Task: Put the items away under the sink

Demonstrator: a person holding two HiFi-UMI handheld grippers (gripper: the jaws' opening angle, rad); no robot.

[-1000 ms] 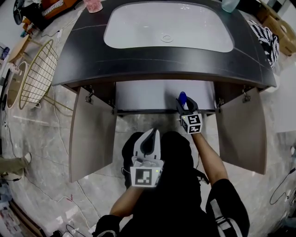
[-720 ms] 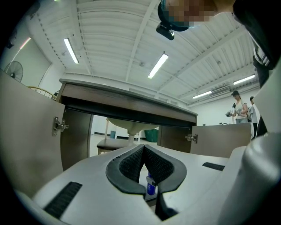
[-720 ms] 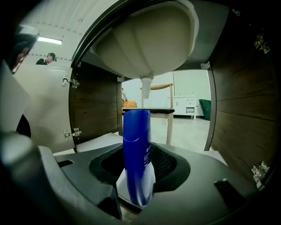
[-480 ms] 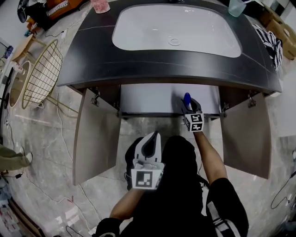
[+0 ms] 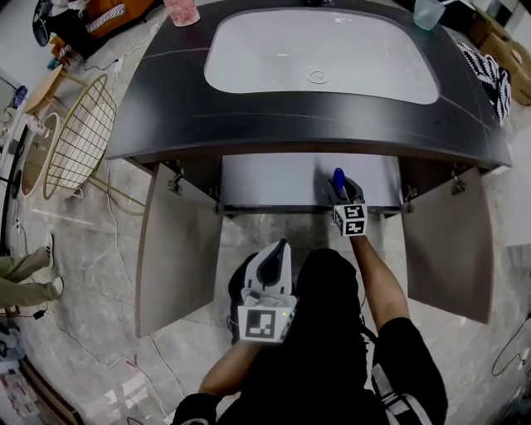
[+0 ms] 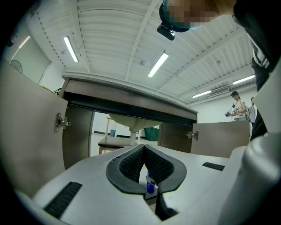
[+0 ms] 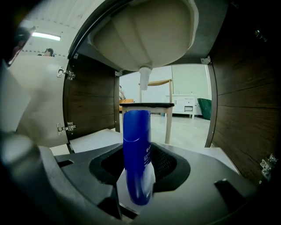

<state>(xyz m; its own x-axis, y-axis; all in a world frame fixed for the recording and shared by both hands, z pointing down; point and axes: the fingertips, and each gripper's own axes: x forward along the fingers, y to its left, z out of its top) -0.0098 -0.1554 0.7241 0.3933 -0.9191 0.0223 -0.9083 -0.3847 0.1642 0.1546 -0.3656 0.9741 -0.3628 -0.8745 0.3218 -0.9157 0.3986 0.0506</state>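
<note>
My right gripper [image 5: 341,190] is shut on a blue bottle [image 5: 338,178] and reaches into the open cabinet under the sink [image 5: 323,58]. In the right gripper view the bottle [image 7: 136,145] stands upright between the jaws, a white label low on it. It hangs above the cabinet's pale floor [image 7: 94,139], with the basin's drain pipe [image 7: 144,79] beyond. My left gripper [image 5: 277,250] hangs back over the person's lap, shut with nothing in it. In the left gripper view its pads [image 6: 131,163] meet at the tips, and the blue bottle [image 6: 150,185] shows through the slit below them.
Both cabinet doors [image 5: 175,249] [image 5: 445,249] stand swung out to either side. Dark wood walls [image 7: 246,110] close in the cabinet. A gold wire basket [image 5: 79,137] stands on the marble floor at left. A pink cup [image 5: 182,10] and a patterned cloth [image 5: 489,75] lie on the counter.
My right gripper has sunk with the blue bottle at the cabinet's opening. The left gripper has drifted slightly toward the cabinet and stays shut.
</note>
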